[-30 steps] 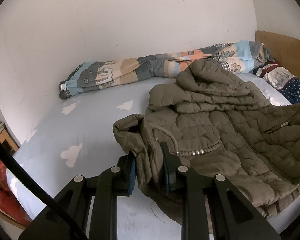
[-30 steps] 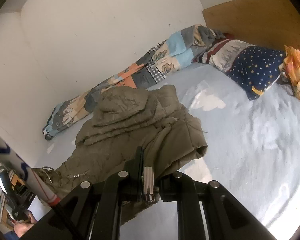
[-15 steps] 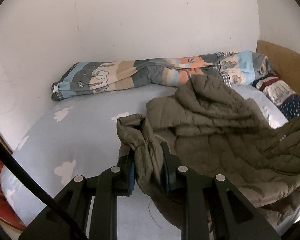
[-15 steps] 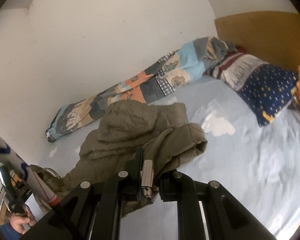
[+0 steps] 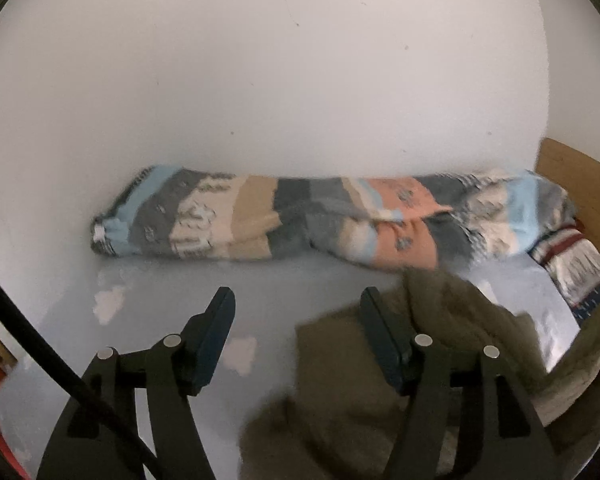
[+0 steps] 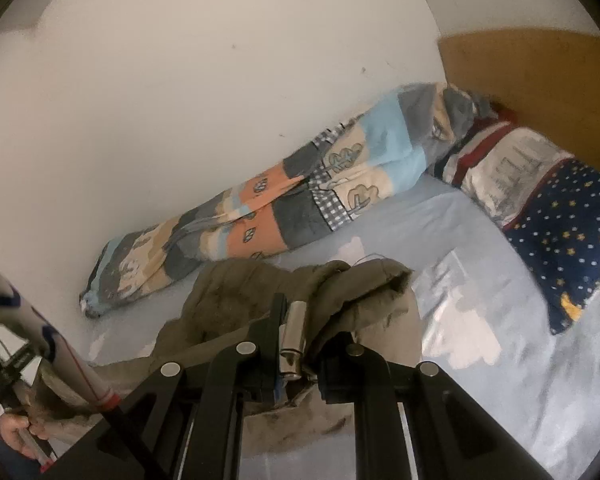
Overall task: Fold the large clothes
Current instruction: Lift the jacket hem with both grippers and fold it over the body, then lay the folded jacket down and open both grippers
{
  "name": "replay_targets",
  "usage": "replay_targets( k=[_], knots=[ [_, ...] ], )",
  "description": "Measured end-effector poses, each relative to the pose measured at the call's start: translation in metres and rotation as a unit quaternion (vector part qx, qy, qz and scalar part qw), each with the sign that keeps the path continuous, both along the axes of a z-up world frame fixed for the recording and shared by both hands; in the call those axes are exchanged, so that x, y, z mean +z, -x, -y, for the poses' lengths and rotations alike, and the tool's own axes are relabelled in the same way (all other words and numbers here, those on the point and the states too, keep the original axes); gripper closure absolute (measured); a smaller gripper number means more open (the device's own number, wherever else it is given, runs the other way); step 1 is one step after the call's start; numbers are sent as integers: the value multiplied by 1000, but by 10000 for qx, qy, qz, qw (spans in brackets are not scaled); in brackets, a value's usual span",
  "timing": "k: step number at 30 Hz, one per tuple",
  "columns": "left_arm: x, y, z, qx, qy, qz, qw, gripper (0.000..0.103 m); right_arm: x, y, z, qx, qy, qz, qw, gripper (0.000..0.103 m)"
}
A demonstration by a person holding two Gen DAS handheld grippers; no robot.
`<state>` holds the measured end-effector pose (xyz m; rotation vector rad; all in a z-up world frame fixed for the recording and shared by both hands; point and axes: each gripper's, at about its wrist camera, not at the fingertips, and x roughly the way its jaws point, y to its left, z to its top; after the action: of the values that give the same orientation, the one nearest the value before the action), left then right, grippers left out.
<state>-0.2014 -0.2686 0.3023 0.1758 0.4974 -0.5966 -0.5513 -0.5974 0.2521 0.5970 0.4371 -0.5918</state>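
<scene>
One olive quilted jacket [image 6: 260, 300] lies bunched on the near part of the bed [image 6: 500, 380], its pale blue sheet printed with clouds. The right gripper [image 6: 296, 344] has its two fingers clamped on a fold of the jacket. The left gripper [image 5: 298, 308] has just been opening; its two fingers stand wide with nothing between them, the jacket behind its right finger. One patchwork quilt [image 5: 300, 220] lies rolled along the far wall, and one star-printed pillow [image 6: 572, 240] lies at the right.
</scene>
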Motion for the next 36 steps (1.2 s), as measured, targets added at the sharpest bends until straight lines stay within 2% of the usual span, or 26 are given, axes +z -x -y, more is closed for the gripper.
replay_targets(
  k=[6, 10, 16, 19, 23, 25, 27, 28, 29, 31, 33, 36],
  knots=[
    [12, -40, 0, 391, 150, 157, 9990, 38, -16, -58, 67, -238, -230, -196, 9993, 90],
    [-8, -45, 8, 136, 122, 83, 9998, 37, -31, -93, 105, -405, -255, -407, 9980, 90],
    [-90, -40, 73, -647, -425, -488, 9958, 37, -64, -131, 145, -560, -401, -742, 9949, 90],
    [-137, -50, 112, -734, -766, -900, 9903, 37, -81, -147, 154, -586, -416, -941, 9930, 90],
    [-183, -72, 152, -628, -1280, -1126, 9834, 37, -103, -160, 165, -659, -571, -1054, 9906, 89],
    [-198, -84, 160, -601, -1349, -1360, 9796, 37, -114, -159, 174, -677, -825, -928, 9899, 81],
    [-205, -91, 164, -498, -1356, -1365, 9800, 37, -122, -154, 184, -598, -1284, -674, 9876, 68],
    [-207, -91, 164, -481, -1372, -1355, 9801, 37, -124, -148, 189, -566, -1496, -497, 9859, 59],
    [-209, -92, 165, -461, -1402, -1337, 9800, 37, -123, -138, 193, -543, -1625, -274, 9848, 45],
    [-210, -92, 164, -448, -1411, -1297, 9804, 37, -114, -122, 194, -545, -1649, -7, 9848, 23],
    [-206, -88, 161, -434, -1385, -1245, 9815, 37, -102, -102, 192, -521, -1508, 214, 9870, 22],
    [-191, -69, 151, -444, -1189, -1089, 9859, 37, -95, -93, 178, -241, -1186, -108, 9926, 22]
  ],
)
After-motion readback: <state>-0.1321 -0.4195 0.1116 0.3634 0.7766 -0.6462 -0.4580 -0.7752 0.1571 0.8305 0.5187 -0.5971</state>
